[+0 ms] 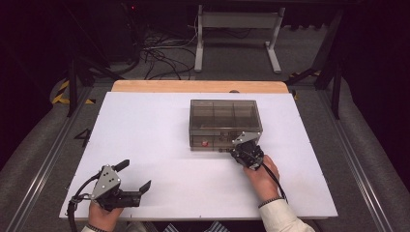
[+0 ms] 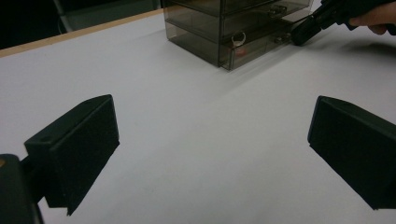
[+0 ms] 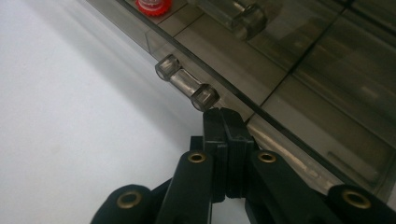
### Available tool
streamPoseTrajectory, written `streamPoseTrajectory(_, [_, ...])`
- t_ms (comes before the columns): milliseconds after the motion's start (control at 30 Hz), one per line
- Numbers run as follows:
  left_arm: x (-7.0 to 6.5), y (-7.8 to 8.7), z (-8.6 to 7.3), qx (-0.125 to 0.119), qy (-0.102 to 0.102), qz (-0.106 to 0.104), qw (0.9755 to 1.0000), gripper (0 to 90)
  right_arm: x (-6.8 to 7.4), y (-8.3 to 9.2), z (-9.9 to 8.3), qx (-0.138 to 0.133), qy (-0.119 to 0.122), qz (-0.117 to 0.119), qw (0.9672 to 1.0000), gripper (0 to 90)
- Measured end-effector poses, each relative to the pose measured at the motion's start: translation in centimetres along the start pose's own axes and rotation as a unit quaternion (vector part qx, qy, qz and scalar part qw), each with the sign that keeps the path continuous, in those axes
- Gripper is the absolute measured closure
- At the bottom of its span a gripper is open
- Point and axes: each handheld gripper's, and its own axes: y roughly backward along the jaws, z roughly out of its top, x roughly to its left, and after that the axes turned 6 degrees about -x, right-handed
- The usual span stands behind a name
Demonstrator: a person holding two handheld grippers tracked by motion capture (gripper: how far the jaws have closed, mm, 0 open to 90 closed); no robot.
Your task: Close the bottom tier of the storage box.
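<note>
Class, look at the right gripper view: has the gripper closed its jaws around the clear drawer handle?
No. The right gripper has its jaws pressed shut together just beside the clear handle of the smoky drawer box, with nothing between them.

1. Your left hand [image 1: 104, 215] sits at the lower left of the high view, holding the left gripper [image 1: 136, 180] with its jaws spread wide apart and pointing toward the right of the frame.
2. Your right hand [image 1: 261, 176] reaches up from the lower right of centre, forearm angled up and left.
3. Your right gripper [image 1: 240, 151] has its jaws pressed together, nothing between them.
</note>
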Motion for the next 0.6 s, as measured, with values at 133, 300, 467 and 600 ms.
streamPoseTrajectory(133, [0.04, 0.01, 0.00, 0.000, 0.000, 0.001, 1.0000, 2.7, -0.10, -0.19, 0.01, -0.008, 0.001, -0.009, 0.9999, 89.9])
streamPoseTrajectory(300, [0.01, 0.01, -0.01, 0.000, 0.001, 0.001, 1.0000, 2.7, -0.20, -0.48, 0.02, -0.020, 0.003, -0.018, 0.9996, 89.8])
streamPoseTrajectory(467, [0.03, 0.01, -0.02, 0.000, 0.001, 0.001, 1.0000, 2.7, -0.30, -0.53, 0.03, -0.030, 0.005, -0.025, 0.9992, 89.4])
streamPoseTrajectory(600, [0.03, 0.00, -0.03, 0.001, 0.002, 0.001, 1.0000, 2.7, -0.41, -0.64, 0.03, -0.040, 0.004, -0.033, 0.9986, 88.9])
